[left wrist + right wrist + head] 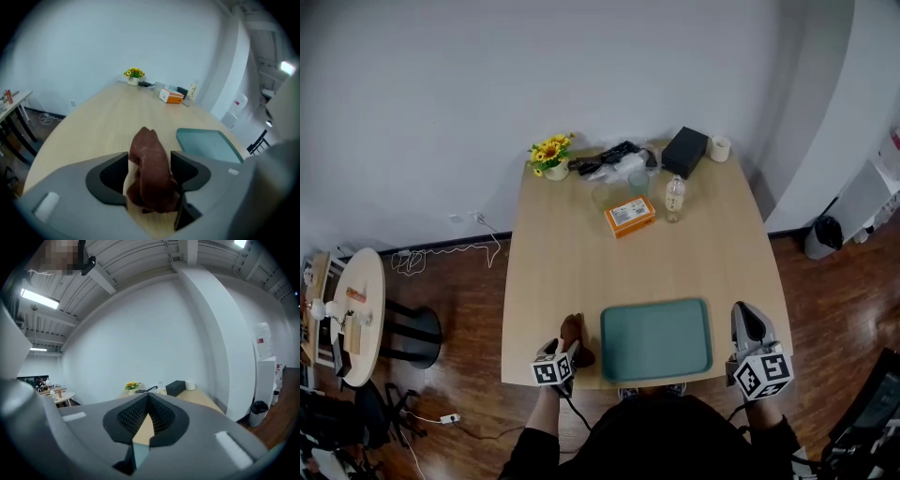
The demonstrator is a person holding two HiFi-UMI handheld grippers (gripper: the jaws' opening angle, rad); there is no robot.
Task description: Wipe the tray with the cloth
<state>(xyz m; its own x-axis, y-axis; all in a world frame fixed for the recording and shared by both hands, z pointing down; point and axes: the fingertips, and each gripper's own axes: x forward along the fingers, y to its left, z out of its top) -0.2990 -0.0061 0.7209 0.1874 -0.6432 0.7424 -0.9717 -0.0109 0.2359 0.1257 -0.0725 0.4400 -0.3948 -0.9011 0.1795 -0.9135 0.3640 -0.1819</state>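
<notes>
The left gripper gapes around a crumpled reddish-brown cloth, a teal rectangular tray just right of it. The right gripper has its jaws pressed together.

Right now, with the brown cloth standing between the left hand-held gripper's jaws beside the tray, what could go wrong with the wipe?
1. The left hand-held gripper has its jaws apart around the cloth, with bare table showing beside one pad; lifting now may leave it behind.
2. The tray lies loose near the table's front edge, with the right hand-held gripper beside it, not on it; a wipe could shove it off.
</notes>
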